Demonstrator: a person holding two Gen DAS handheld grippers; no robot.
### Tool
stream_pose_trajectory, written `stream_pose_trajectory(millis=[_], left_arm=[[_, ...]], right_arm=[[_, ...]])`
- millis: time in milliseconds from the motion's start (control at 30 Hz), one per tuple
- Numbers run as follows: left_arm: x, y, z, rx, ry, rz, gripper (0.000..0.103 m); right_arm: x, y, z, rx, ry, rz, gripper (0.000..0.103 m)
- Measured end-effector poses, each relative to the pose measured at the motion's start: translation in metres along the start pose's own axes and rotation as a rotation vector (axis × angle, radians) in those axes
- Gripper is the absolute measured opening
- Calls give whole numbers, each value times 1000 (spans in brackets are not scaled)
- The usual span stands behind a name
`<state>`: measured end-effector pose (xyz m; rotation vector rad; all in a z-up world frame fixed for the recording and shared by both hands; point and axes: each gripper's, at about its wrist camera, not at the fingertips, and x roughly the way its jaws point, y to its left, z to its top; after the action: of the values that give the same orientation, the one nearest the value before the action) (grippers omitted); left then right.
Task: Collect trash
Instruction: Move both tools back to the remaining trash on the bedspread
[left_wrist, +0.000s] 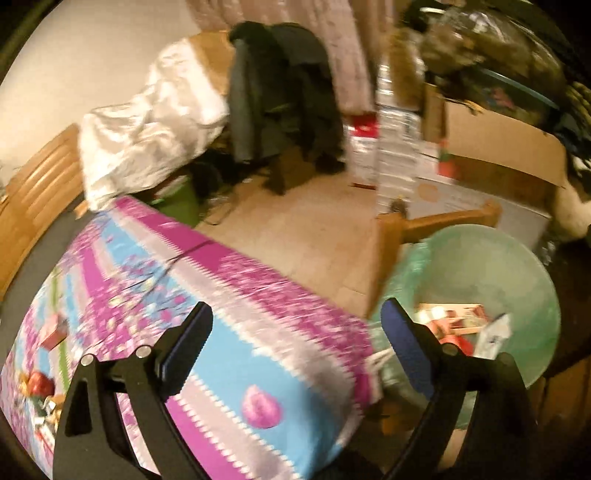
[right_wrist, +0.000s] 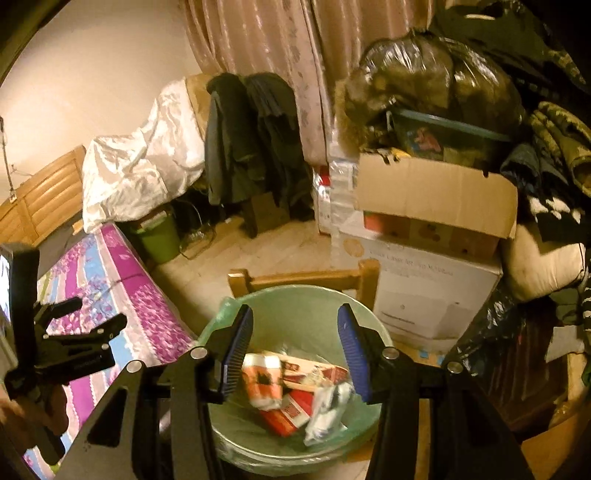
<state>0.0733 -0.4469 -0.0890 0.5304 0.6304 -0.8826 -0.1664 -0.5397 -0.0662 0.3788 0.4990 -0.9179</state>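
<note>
Two grippers over a bed and a lined bin

The right gripper (right_wrist: 295, 350) hangs above the round bin with pale green liner (right_wrist: 295, 306), jaws parted and empty; red-and-white cartons and crumpled wrappers (right_wrist: 291, 391) lie inside. To its left, the left gripper (left_wrist: 295, 354) is spread wide, holding nothing, over the purple, blue and white patterned bedspread (left_wrist: 229, 321), near the bin.

bed: purple-blue cover (left_wrist: 236, 332) | chair: dark coats (right_wrist: 255, 136) | boxes: cardboard (right_wrist: 436, 199) | curtain (right_wrist: 258, 40), possibly pink
</note>
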Motion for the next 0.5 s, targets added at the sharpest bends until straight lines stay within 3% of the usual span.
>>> stream_pose_trajectory(millis=[267, 500], left_arm=[[-22, 52, -32, -62, -48, 144, 91], [-44, 100, -62, -120, -46, 242, 92]], right_arm=[[-24, 47, -9, -42, -114, 32, 55], [-25, 85, -15, -74, -94, 93, 56]])
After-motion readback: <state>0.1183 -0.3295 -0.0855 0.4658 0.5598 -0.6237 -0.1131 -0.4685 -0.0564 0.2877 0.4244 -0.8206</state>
